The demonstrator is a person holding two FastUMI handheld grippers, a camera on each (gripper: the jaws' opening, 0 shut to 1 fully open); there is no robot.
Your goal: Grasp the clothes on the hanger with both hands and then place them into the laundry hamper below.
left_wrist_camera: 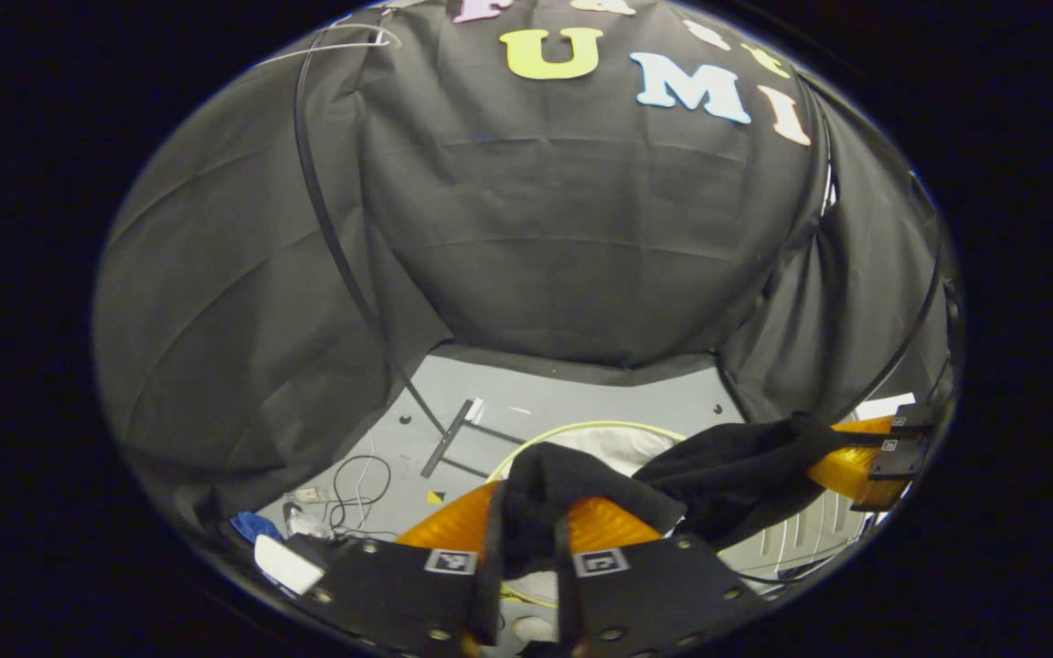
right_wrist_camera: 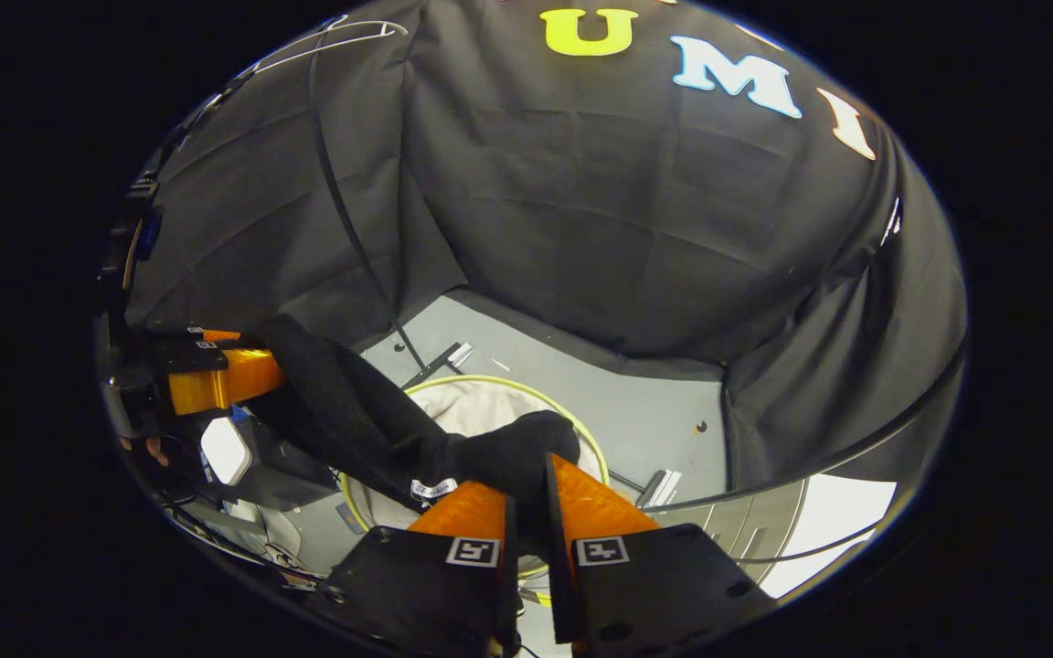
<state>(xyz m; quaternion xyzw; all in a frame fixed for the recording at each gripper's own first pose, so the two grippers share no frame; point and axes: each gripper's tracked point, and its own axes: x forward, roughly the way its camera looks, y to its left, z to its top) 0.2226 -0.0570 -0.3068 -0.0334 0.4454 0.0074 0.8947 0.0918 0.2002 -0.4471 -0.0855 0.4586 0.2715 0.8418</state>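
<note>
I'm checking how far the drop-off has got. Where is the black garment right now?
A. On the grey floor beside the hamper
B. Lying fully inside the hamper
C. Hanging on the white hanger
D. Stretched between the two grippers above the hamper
D: the black garment spans from the left gripper to the right gripper, each pinching an end, above the laundry hamper with its yellow-green rim.

Matt black cloth garment (right_wrist_camera: 371,420), glossy orange plastic claw fingers (right_wrist_camera: 586,503), smooth grey floor (right_wrist_camera: 645,411).
</note>
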